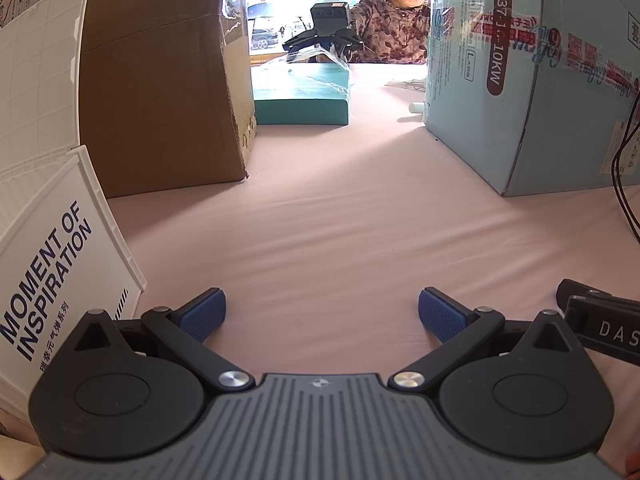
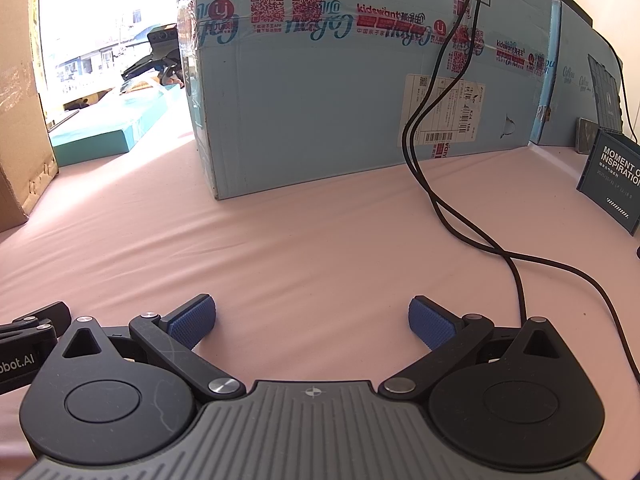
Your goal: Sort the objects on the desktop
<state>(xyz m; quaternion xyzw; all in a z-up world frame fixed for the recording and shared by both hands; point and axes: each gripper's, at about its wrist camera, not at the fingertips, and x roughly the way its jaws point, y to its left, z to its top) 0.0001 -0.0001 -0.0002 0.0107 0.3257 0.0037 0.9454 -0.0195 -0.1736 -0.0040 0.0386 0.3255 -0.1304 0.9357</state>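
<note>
On the far left of the left wrist view, leaning at the frame edge: white box (image 1: 60,248) printed "MOMENT OF INSPIRATION", with a white gridded panel (image 1: 40,68) upright behind it. Just to its right, resting on the pink counter (image 1: 340,220): tall brown carton (image 1: 160,80), taped along its right edge. Further back, in the gap between cartons: flat teal box (image 1: 300,96) with loose clear wrap on top, and beyond it a person (image 1: 394,24) in a patterned jacket with another black device in front. To the right: big light blue carton (image 1: 536,80), sealed with printed tape, upright on the counter, black cables (image 1: 624,168) hanging down its side. Low in the frame: left hand-held gripper (image 1: 322,314), jaws spread wide, blue pads (image 1: 202,314) well apart, bare pink cloth between them, nothing gripped.

From the right wrist view, left to right: brown carton edge, teal box in the gap, light blue carton (image 2: 360,88) with a shipping label, black cables (image 2: 440,184) trailing from it across the counter (image 2: 280,248), then a dark blue box (image 2: 618,180) with the same "MOMENT OF INSPIRATION" lettering, tilted near the right edge. Below: right hand-held gripper (image 2: 312,320), likewise spread wide and empty, over bare cloth, apart from every box.
</note>
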